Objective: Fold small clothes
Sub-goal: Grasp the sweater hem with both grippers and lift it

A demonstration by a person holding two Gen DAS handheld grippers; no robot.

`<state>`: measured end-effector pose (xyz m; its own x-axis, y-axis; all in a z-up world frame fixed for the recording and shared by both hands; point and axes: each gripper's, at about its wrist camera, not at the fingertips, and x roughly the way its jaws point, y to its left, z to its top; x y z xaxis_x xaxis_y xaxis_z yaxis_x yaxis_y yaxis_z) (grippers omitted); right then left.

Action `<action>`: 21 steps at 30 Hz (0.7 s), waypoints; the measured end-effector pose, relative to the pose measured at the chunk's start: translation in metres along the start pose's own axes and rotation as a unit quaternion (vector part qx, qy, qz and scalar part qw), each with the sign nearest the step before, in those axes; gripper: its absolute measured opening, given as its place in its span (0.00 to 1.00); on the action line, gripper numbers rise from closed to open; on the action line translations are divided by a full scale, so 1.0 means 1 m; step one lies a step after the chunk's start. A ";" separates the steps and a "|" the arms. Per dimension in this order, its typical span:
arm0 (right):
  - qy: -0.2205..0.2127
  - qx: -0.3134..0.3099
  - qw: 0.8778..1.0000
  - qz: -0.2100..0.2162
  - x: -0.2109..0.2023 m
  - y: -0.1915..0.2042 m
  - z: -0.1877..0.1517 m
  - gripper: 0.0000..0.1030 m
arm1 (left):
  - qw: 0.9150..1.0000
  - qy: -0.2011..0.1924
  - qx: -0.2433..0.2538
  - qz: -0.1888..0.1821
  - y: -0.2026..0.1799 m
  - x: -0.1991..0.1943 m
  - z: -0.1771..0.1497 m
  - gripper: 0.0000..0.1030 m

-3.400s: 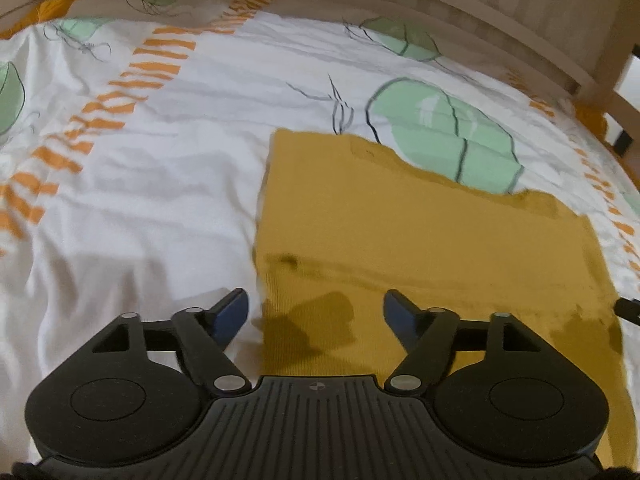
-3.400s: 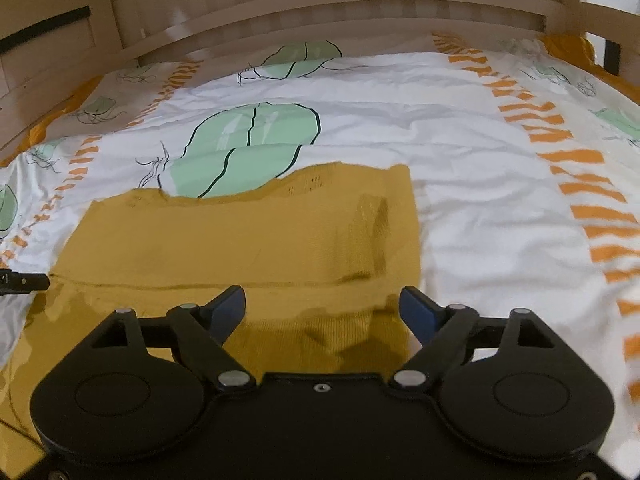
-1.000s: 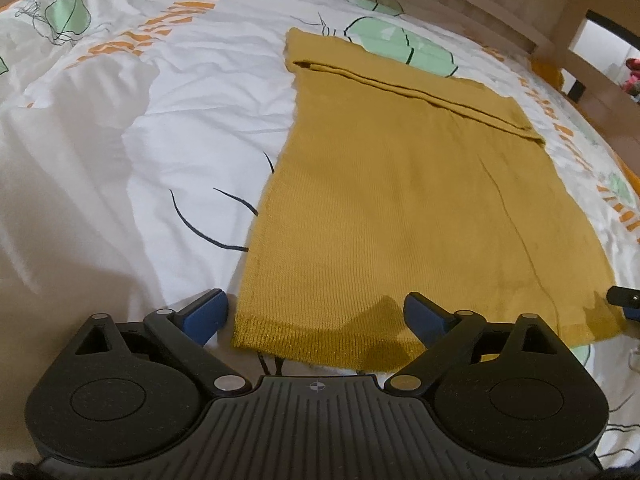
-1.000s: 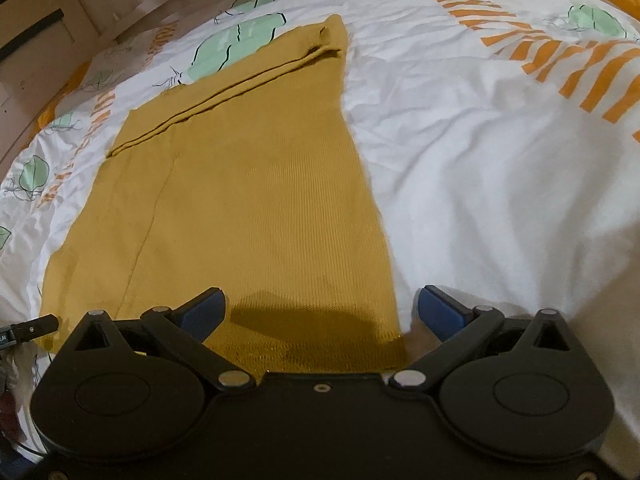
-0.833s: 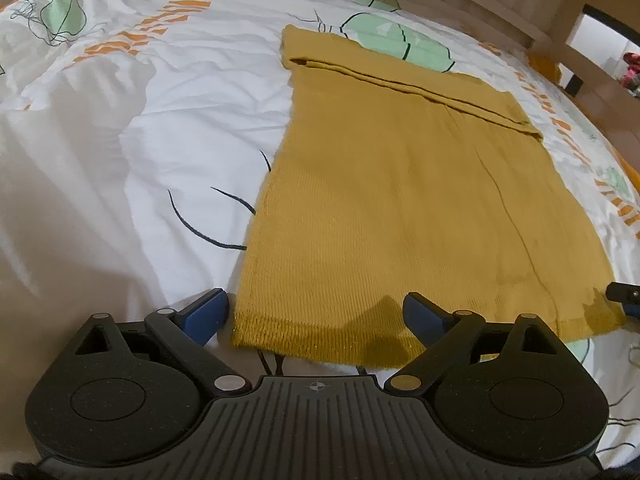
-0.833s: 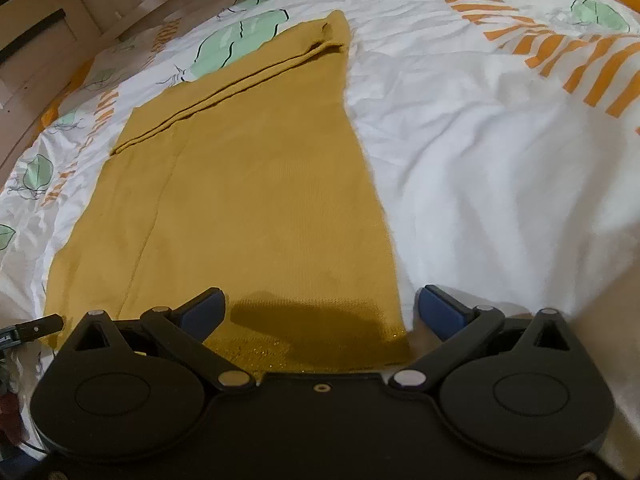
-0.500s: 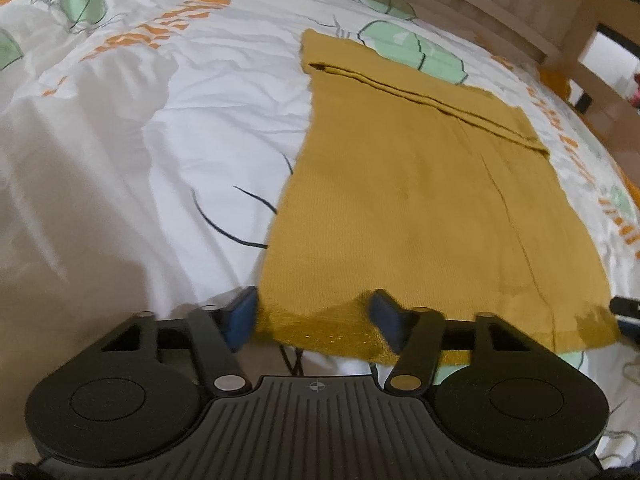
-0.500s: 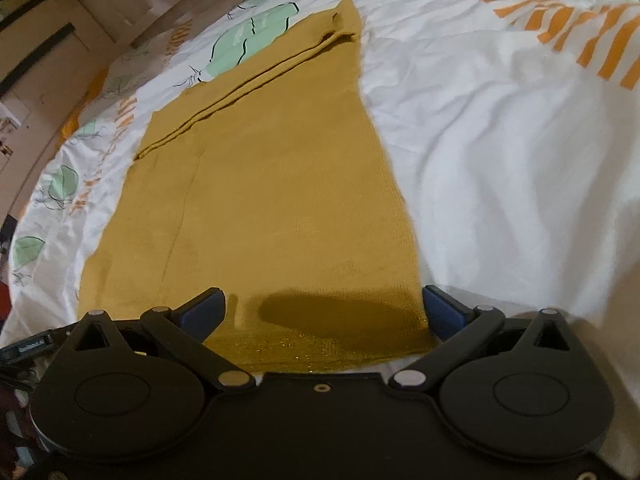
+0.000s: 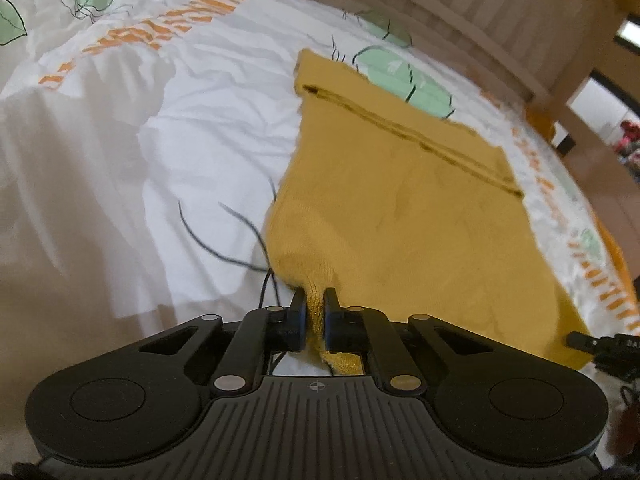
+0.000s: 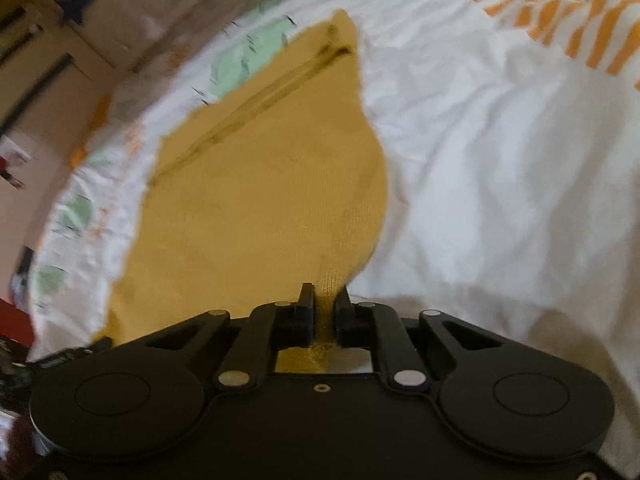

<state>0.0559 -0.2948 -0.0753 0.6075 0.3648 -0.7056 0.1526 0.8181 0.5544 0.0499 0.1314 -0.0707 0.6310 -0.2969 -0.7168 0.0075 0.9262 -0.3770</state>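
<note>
- Mustard knit garment (image 9: 420, 216) lies spread on the bed's leaf-print duvet (image 9: 160, 152), stretching ahead of both sets of jaws.
- Left gripper (image 9: 315, 312): jaws clamped on the garment's near hem corner, fabric bunched between them.
- Right gripper (image 10: 324, 312): jaws pinched narrow on the opposite near corner, cloth pulled taut ahead.
- Wooden bed rail (image 9: 500, 16) stands beyond the garment's far fold.
</note>
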 end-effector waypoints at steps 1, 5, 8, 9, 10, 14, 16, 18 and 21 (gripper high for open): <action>-0.008 0.005 1.000 0.015 -0.003 0.001 0.002 0.16 | 1.000 -0.006 -0.002 -0.003 -0.001 -0.003 0.003 0.07; -0.039 0.009 0.998 0.046 -0.015 0.003 0.015 0.16 | 0.999 -0.031 -0.007 -0.017 -0.005 -0.013 0.019 0.07; -0.060 0.013 0.996 0.066 -0.021 0.004 0.027 0.16 | 0.998 -0.052 -0.013 -0.029 -0.008 -0.017 0.037 0.07; -0.067 0.014 0.995 0.073 -0.023 0.005 0.033 0.16 | 0.998 -0.057 -0.014 -0.032 -0.009 -0.017 0.042 0.07; -0.073 0.015 0.994 0.080 -0.023 0.005 0.038 0.16 | 0.997 -0.062 -0.013 -0.036 -0.011 -0.017 0.048 0.07; -0.091 0.014 0.991 0.095 -0.020 0.010 0.061 0.16 | 0.995 -0.085 -0.004 -0.043 -0.019 -0.014 0.075 0.07; -0.100 0.011 0.990 0.098 -0.015 0.012 0.075 0.16 | 0.994 -0.095 -0.002 -0.047 -0.023 -0.010 0.089 0.07; -0.108 0.006 0.989 0.101 -0.011 0.013 0.087 0.16 | 0.993 -0.106 0.001 -0.048 -0.027 -0.005 0.104 0.07; -0.120 0.000 0.988 0.102 -0.002 0.015 0.109 0.16 | 0.992 -0.119 0.004 -0.046 -0.031 0.006 0.124 0.07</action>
<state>0.1418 -0.3314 -0.0174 0.7929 0.4056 -0.4547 0.0085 0.7388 0.6739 0.1499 0.1296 0.0100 0.7926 -0.3186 -0.5198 0.0803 0.8997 -0.4291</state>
